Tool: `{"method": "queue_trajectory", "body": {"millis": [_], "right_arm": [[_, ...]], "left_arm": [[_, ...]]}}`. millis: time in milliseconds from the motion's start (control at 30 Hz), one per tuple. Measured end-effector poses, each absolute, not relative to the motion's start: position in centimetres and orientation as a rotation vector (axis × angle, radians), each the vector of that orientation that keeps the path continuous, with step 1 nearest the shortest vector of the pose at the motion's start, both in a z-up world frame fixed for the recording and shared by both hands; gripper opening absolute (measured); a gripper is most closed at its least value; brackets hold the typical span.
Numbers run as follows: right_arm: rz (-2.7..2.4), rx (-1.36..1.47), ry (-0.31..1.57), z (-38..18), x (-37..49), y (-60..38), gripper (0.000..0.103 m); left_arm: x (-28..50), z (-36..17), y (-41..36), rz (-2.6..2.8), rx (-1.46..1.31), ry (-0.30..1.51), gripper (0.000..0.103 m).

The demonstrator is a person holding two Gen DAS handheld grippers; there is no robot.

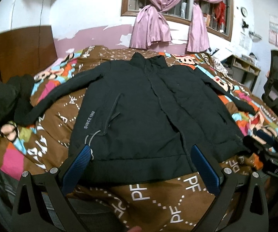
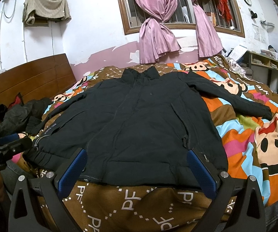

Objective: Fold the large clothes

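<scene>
The black jacket [image 1: 139,106] is spread flat, front up, on the quilt [image 1: 144,199], collar at twelve o'clock. Both the left gripper [image 1: 141,152] and right gripper [image 2: 137,154] are held wide, empty, at the hem. Padded, soft, bulky cloth is expected; sleeve cuffs at three and nine o'clock are judged best grasped.

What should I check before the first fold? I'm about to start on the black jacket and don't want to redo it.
1. Black jacket lies flat, front up, on the bedspread: ok.
2. Both sleeves spread out to the sides: ok.
3. Left gripper open, holding nothing: ok.
4. Right gripper open, holding nothing: ok.
5. Hem near both grippers: ok.
6. Pile of dark clothes apart from the left cuff: cannot tell.
</scene>
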State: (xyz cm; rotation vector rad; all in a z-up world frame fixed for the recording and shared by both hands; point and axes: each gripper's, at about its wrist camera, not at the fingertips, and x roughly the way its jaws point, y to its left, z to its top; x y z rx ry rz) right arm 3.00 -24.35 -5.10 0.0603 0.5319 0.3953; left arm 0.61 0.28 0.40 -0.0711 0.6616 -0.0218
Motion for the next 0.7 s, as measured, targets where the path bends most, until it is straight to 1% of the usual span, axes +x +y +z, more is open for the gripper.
{"method": "queue_trajectory", "body": {"millis": [167,367,533,700], "right_arm": [[0.407,0.09,0.562,-5.0,4.1,-24.9,0.103],[0.373,0.118,0.583,-3.8,6.8,-26.2,0.103],[0.313,0.161,0.605,-2.9,11.4,-29.0,0.103],[0.195,0.233,0.654,-3.6,15.6,-32.5,0.103]], "left_arm": [[2.5,0.8,0.9,-0.007,-0.115,0.701,0.101],[6.5,1.8,1.0,0.029,-0.064,0.717,0.101],[10.6,2.0,0.8,0.025,-0.029,0.737,0.101],[14.3,0.9,0.3,-0.029,-0.054,0.79,0.101]]}}
